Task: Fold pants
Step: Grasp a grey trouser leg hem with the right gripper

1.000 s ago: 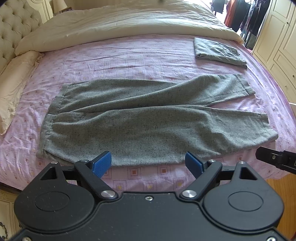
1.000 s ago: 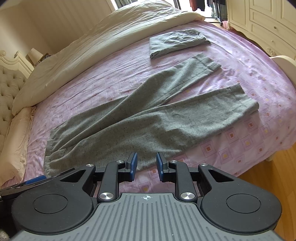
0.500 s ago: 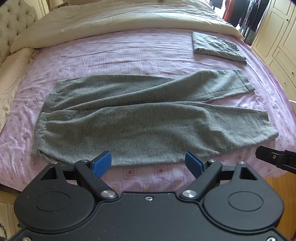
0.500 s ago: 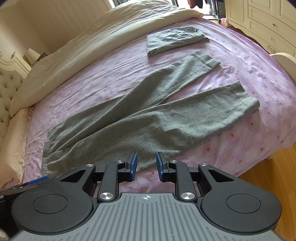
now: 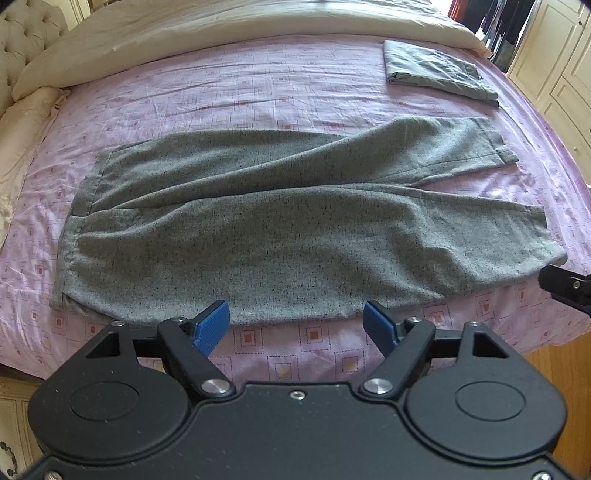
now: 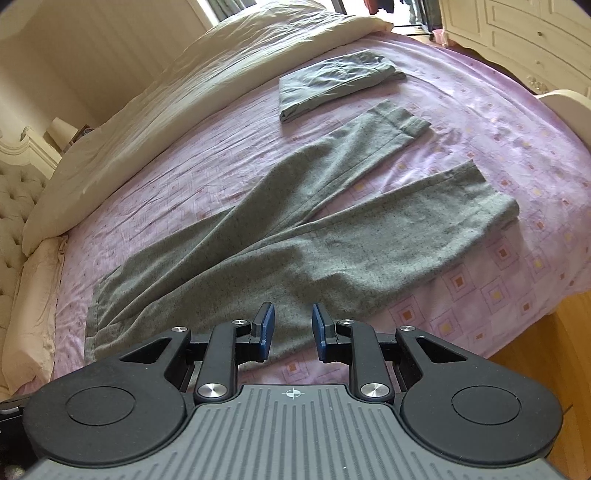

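Grey speckled pants (image 5: 277, 229) lie flat on the bed, waistband to the left, the two legs spread apart to the right; they also show in the right wrist view (image 6: 295, 236). My left gripper (image 5: 297, 326) is wide open and empty, just short of the pants' near edge. My right gripper (image 6: 293, 326) is open with a narrow gap, empty, over the near edge of the pants. A part of the right gripper (image 5: 565, 286) shows at the right edge of the left wrist view, near the nearer leg's hem.
A folded grey garment (image 5: 436, 72) lies at the far right of the bed (image 5: 258, 88), also in the right wrist view (image 6: 332, 85). A cream duvet (image 5: 221, 33) runs along the far side. Pillow and tufted headboard (image 5: 33, 40) at left. White wardrobe (image 6: 524, 33) and wood floor (image 6: 535, 339) at right.
Both grippers have moved a little closer to the bed and the pants. The pants have not moved. The jaws are unchanged.
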Available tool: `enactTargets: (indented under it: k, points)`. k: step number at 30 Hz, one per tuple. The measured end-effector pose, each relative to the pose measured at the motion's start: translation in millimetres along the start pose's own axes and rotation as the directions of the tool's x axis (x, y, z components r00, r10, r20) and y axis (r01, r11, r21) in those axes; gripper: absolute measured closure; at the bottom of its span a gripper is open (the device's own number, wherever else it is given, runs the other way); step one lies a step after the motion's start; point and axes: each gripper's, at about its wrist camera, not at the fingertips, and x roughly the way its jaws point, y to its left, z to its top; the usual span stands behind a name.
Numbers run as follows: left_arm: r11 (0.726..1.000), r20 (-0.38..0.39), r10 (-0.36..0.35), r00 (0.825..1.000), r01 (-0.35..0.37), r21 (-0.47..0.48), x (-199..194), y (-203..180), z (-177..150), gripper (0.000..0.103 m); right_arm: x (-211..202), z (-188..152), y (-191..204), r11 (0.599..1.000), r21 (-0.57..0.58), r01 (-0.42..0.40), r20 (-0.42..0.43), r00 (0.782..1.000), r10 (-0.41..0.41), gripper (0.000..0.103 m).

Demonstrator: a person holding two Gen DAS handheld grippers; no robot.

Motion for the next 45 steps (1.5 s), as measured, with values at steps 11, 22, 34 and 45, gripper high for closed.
enactTargets:
  k: [11, 22, 34, 45]
  points:
    - [0.998, -0.156, 0.056, 0.986, -0.053, 0.023, 55, -66, 3, 0.023, 54, 48, -142, 0.977, 0.079, 0.199, -0.161, 0.969, -0.185, 0.08]
    - [0.995, -0.171, 0.102, 0.98, -0.1, 0.022, 69, -127, 22, 0.023, 125, 99, -217, 0.976, 0.141, 0.168, -0.248, 0.96, -0.129, 0.08]
    - [0.977, -0.201, 0.16, 0.966, -0.185, -0.108, 73, -126, 22, 0.023, 138, 110, -238, 0.951, 0.286, 0.113, -0.28, 0.96, -0.03, 0.08]
    - [0.979, -0.178, 0.165, 0.97, -0.183, -0.09, 72, -133, 26, 0.023, 145, 112, -256, 0.906, 0.388, 0.168, -0.223, 0.971, -0.084, 0.08]
